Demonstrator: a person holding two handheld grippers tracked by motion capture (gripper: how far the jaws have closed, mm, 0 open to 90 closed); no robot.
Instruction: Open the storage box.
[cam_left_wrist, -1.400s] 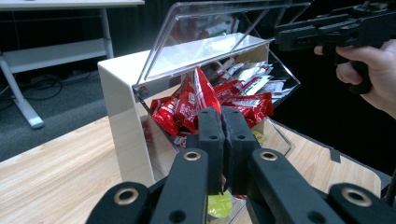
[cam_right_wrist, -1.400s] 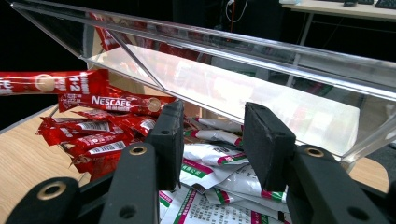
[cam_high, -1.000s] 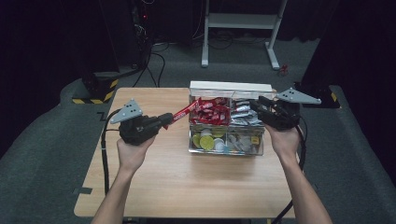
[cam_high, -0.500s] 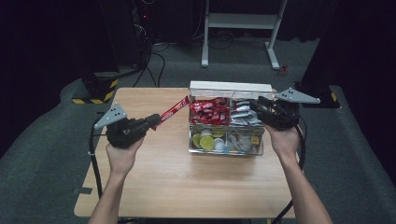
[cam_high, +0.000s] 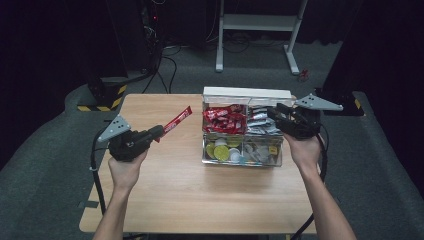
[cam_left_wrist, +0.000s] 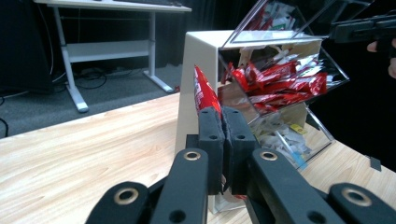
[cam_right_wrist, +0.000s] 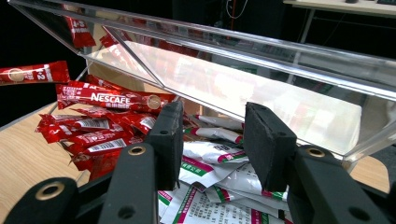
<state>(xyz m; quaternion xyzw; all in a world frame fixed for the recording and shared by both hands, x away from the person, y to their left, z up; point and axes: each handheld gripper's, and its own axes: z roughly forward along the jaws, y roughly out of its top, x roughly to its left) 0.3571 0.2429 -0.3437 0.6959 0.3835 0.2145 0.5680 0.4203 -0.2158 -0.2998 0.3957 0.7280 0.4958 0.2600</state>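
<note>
Forearms come in from the bottom of the high view, one to each side of the clear organiser box (cam_high: 243, 152). L hand grips the left gripper (cam_high: 159, 132) over bare wood left of the box, jaws pointing up-right; in the left gripper view (cam_left_wrist: 223, 140) the pads are clenched tight on the lower end of a red sachet (cam_high: 176, 121), which sticks up and away from the jaws, clear of the box. R hand holds the right gripper (cam_high: 274, 113) at the box's back-right corner, jaws aimed left over the white-sachet compartment (cam_high: 261, 121); in the right gripper view (cam_right_wrist: 212, 140) the pads stand apart w/ nothing pressed between them, white sachets (cam_right_wrist: 210, 172) lying below and the raised clear lid (cam_right_wrist: 243, 74) just above.

Vs a second ago: L hand has pulled back left and a bit lower; the red sachet, then at the red-sachet compartment (cam_high: 224, 119), is now out over the table. R hand hasn't shifted.

Surface: light wooden table (cam_high: 200, 195), rounded corners. Floor is grey carpet; dark room behind, w/ a white desk frame (cam_high: 260, 30), cables and a yellow-black striped base (cam_high: 102, 97).
</note>
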